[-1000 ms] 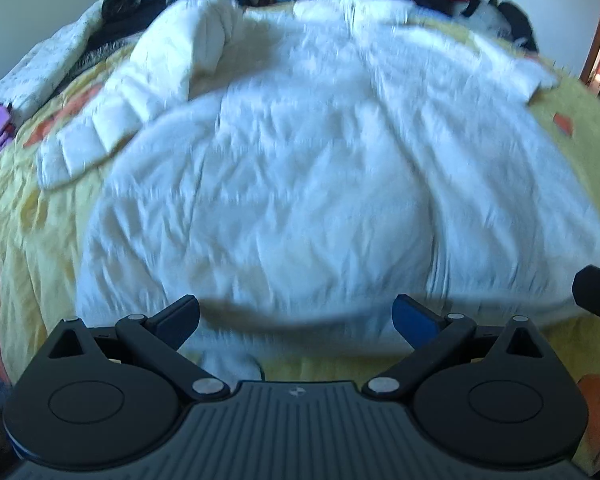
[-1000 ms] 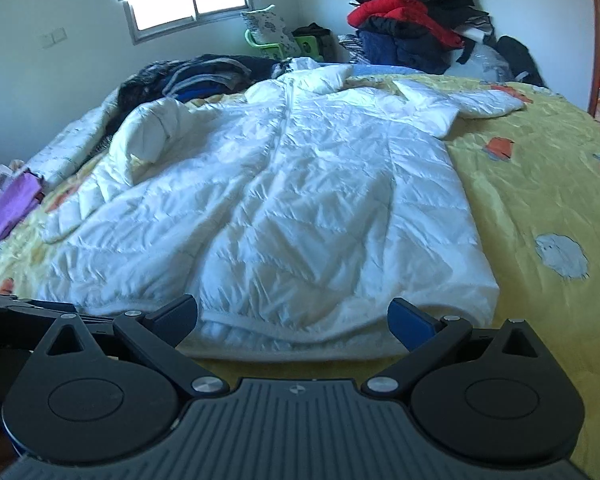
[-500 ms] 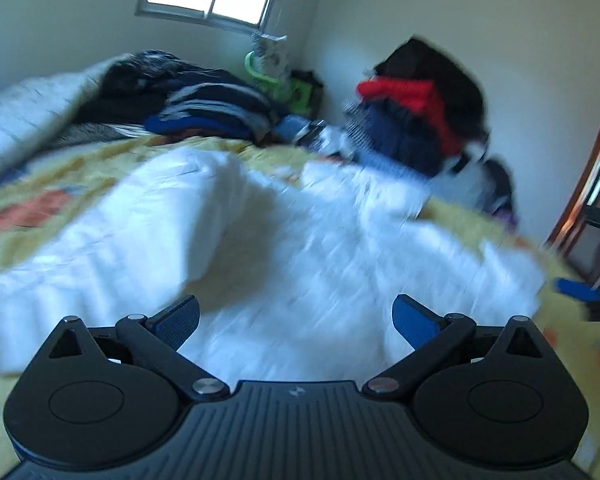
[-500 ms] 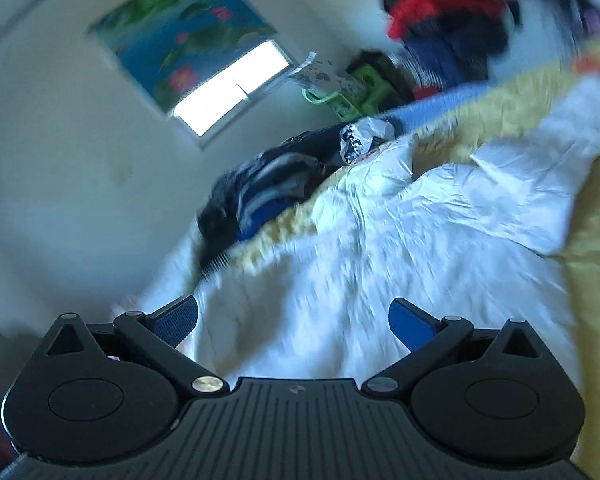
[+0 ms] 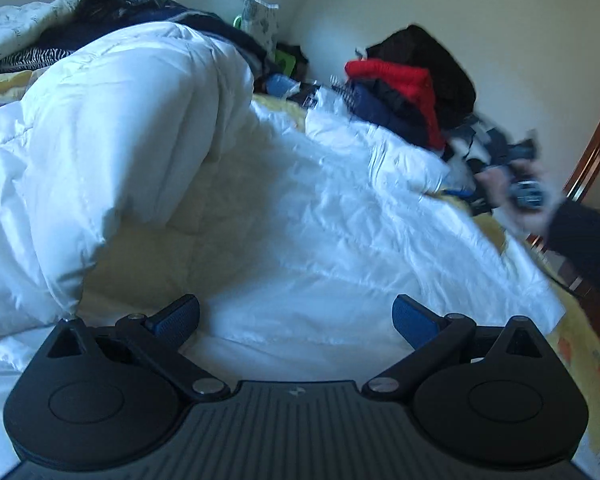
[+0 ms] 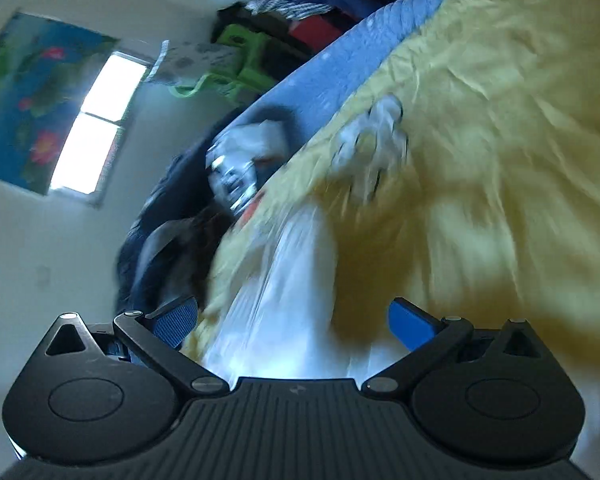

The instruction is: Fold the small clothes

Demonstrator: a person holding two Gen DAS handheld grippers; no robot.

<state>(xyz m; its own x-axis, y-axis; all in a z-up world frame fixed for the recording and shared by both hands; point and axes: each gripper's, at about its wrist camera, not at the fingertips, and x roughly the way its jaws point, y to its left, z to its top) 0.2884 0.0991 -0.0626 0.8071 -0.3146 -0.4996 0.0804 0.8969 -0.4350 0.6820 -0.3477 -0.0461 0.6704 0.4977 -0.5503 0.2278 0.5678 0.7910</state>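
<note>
A white quilted jacket lies spread on a yellow bedspread. In the left wrist view its left sleeve bulges up at the upper left. My left gripper hovers low over the jacket's body, open, with nothing between its blue pads. In the right wrist view, which is rolled steeply to one side, a strip of the white jacket runs up between the spread fingers of my right gripper, which is open. A person's hand holding that gripper shows blurred at the jacket's far right side.
A heap of red, navy and black clothes stands at the bed's far right, and dark clothes lie at the far left. A green stool and a window are behind the bed. A wooden door frame is at the right.
Both grippers have left the jacket's hem and moved forward over it. The left one went up towards the left sleeve. The right one swung to the right side and rolled over sideways.
</note>
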